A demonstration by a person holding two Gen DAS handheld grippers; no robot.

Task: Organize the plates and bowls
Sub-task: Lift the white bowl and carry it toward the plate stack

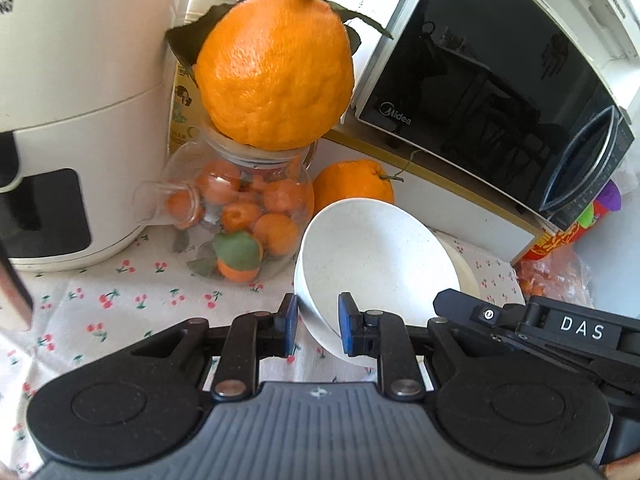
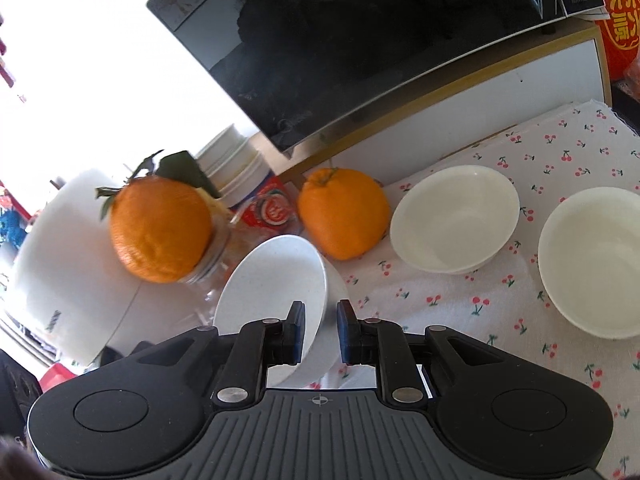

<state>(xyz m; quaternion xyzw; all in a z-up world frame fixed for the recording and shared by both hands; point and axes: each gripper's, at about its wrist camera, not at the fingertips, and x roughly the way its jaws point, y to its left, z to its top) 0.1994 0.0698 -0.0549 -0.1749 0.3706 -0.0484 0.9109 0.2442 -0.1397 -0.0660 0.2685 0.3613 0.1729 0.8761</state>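
A white speckled bowl (image 1: 372, 256) is held tilted above the cherry-print cloth. My left gripper (image 1: 318, 330) is shut on its near rim. The same bowl (image 2: 276, 284) shows in the right wrist view, where my right gripper (image 2: 320, 330) is shut on its rim too; the right gripper's body (image 1: 560, 332) enters the left wrist view from the right. Two more white bowls (image 2: 454, 218) (image 2: 596, 260) sit upright on the cloth to the right. A pale plate (image 1: 464, 268) lies behind the held bowl.
A glass jar of small oranges (image 1: 244, 216) with a large orange (image 1: 276, 68) on top stands left of the bowl. Another orange (image 2: 344, 212) lies behind. A white appliance (image 1: 68, 120) is far left, a microwave (image 1: 492, 84) on a white box at the back.
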